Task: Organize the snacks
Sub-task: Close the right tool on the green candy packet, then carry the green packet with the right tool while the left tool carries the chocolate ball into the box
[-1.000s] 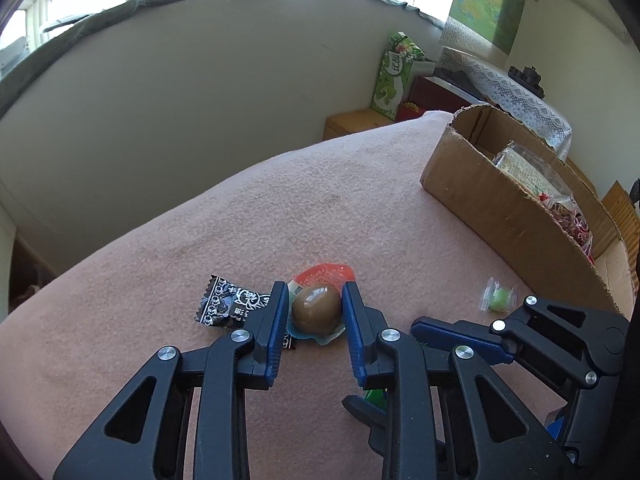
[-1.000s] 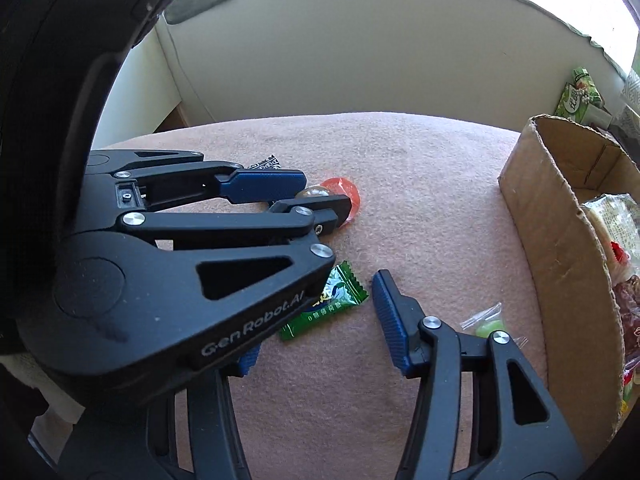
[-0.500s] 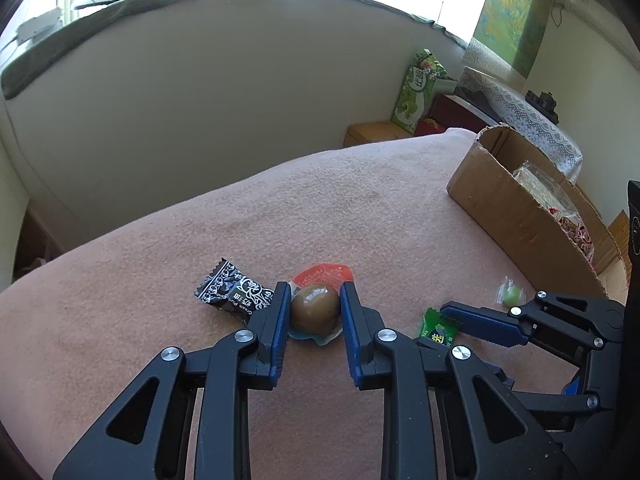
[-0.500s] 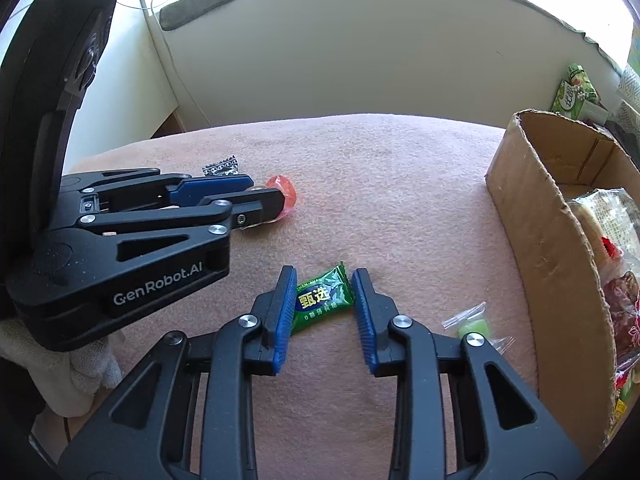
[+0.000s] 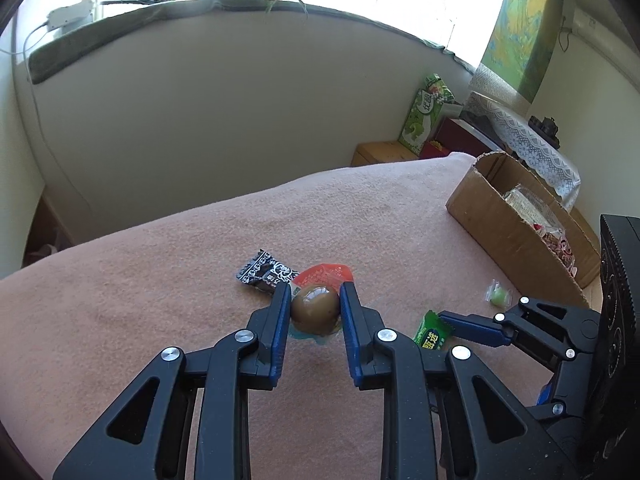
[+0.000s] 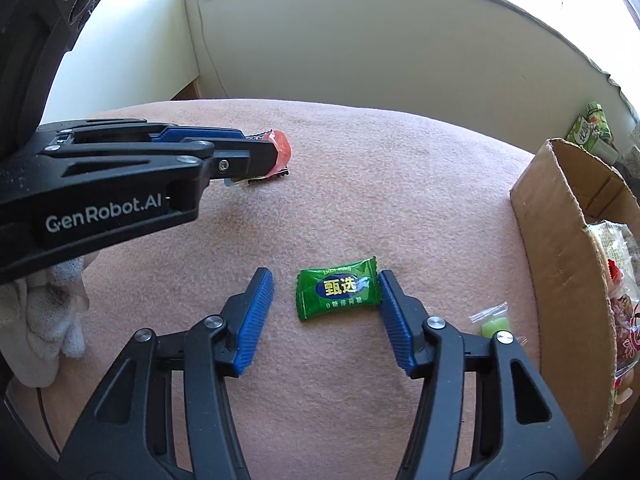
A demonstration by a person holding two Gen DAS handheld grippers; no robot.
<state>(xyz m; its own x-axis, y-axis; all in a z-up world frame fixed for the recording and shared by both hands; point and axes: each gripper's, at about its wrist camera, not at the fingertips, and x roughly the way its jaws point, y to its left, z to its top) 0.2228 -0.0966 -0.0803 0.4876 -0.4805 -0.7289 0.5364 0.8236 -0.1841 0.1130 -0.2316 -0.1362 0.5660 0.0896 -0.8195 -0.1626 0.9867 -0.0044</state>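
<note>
Left gripper (image 5: 314, 310) is clamped on the packaged brown egg (image 5: 315, 309), raised just off the pink blanket (image 5: 160, 280); best carried level to the cardboard box (image 5: 504, 224), grip unchanged. Right gripper (image 6: 326, 292), jaws opening, straddles the green candy (image 6: 338, 289), one pad touching its wrapper end. Egg: glossy, in a clear blister with an orange backing.

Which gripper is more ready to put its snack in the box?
Left. The left gripper already pinches the brown egg snack; the right gripper is opening around the green candy, not gripping it.
</note>
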